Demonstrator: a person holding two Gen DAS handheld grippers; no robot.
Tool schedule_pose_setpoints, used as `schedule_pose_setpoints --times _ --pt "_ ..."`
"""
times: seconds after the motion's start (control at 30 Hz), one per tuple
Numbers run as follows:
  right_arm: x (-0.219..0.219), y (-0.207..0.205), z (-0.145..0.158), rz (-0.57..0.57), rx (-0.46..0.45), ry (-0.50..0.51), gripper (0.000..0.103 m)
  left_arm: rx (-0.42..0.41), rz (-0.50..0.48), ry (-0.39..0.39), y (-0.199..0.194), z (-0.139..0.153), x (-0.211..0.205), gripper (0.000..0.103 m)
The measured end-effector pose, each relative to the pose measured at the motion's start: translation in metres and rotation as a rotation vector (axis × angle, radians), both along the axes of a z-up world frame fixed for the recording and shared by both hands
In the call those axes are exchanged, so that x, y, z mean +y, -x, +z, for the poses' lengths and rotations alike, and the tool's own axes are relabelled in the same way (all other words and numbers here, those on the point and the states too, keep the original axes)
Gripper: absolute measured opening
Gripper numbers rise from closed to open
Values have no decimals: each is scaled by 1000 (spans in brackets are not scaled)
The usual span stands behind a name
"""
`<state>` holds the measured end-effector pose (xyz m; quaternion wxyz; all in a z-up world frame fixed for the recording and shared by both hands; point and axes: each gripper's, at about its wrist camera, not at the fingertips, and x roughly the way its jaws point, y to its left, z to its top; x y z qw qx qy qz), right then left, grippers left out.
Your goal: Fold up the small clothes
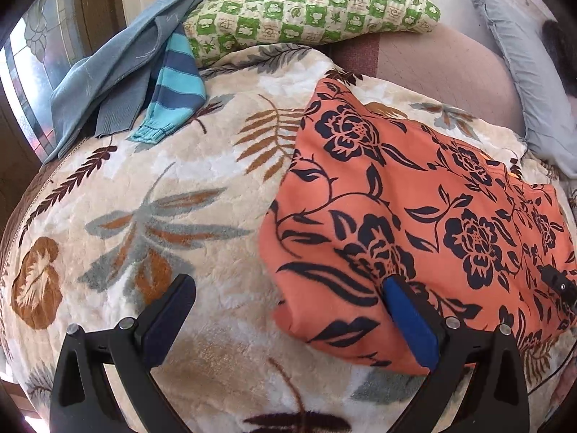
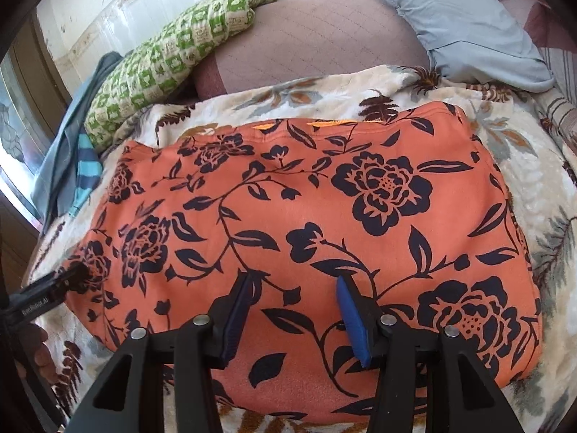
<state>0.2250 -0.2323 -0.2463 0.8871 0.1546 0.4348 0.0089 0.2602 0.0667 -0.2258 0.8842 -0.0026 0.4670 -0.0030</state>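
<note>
Both grippers, left [image 1: 285, 299] and right [image 2: 294, 294], hang with jaws apart, gripping nothing. Orange floral garment [image 2: 306, 216] lies flat on cream leaf-print blanket [image 1: 144, 216]. Green checked pillow [image 1: 310, 7], grey-blue pillow [image 2: 461, 18], blue clothes [image 1: 119, 72] behind. Lettering on left gripper unreadable.

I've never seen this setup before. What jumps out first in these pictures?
A bright orange cloth with dark flowers lies spread over a cream leaf-patterned blanket. Behind it a green checked pillow lies beside a pile of blue clothes. Two black tools hover low: the right tool over the cloth's middle, the left tool at its edge.
</note>
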Motion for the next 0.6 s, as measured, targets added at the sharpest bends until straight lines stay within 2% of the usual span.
schedule_pose_setpoints --times 0.07,0.2,0.33,0.43,0.53,0.6 --pt "-6 4 4 -17 -21 -6 52 4 2 47 12 4 8 103" --pt "-8 12 12 3 -63 -26 52 14 -6 78 43 6 7 103" --pt "-6 19 21 25 -100 6 52 55 33 195 65 1 6 103" --pt "-11 22 24 22 -115 11 52 59 54 262 56 3 1 103" --pt "-23 23 26 7 -121 -5 52 98 54 345 40 -5 -9 103" --pt "-32 25 28 -11 -130 5 52 120 91 410 32 -13 -11 97"
